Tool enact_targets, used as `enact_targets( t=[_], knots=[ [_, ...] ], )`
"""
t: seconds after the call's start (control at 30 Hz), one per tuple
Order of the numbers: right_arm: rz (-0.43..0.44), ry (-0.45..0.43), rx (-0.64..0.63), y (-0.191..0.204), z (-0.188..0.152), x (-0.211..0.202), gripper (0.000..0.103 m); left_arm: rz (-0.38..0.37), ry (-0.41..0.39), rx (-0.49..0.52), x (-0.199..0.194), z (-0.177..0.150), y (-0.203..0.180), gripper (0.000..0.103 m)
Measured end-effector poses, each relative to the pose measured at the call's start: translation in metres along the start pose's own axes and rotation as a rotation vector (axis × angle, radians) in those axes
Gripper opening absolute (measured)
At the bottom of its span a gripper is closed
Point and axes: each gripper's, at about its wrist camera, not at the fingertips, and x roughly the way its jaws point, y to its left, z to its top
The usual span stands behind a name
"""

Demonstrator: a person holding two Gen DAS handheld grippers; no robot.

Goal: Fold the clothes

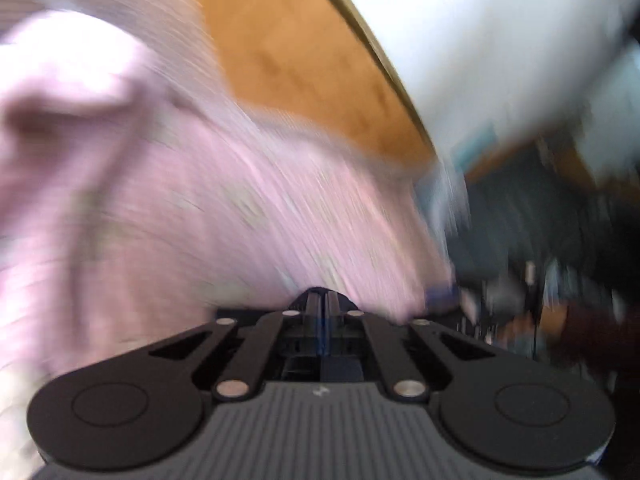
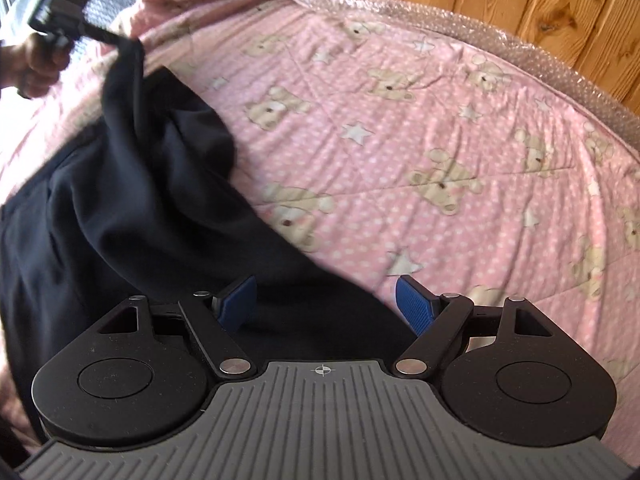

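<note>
A black garment [image 2: 132, 208] lies crumpled on the left side of a pink bear-print bedcover [image 2: 440, 140]. In the right wrist view my left gripper [image 2: 124, 42] is at the far left, shut on a corner of the garment and pulling it up into a peak. A hand [image 2: 38, 64] holds that gripper. The left wrist view is badly blurred: the left gripper [image 1: 321, 300] has its jaws together, with the pink bedcover [image 1: 160, 200] beyond, and the pinched cloth cannot be made out. My right gripper [image 2: 326, 300] stands open just above the garment's near edge, its blue pads [image 2: 414, 304] touching nothing.
Bubble wrap [image 2: 440, 16] runs along the far edge of the bed. Behind it stands a wood-panelled wall [image 2: 520, 4]. The blurred left wrist view shows an orange wooden surface [image 1: 304, 60] and a white wall [image 1: 480, 40].
</note>
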Motion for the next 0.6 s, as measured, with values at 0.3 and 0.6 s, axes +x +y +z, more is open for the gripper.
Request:
enact_targets(
  t=[0.3,0.6],
  knots=[
    [0.06,0.113,-0.16,-0.006,0.016,0.025,0.043,0.065,0.008,-0.014,-0.002,-0.008,-0.021,0.032],
    [0.193,-0.011,-0.065,-0.005,0.056,0.023,0.059,0.172,0.171,0.011,0.081,0.013,-0.019,0.089]
  ],
)
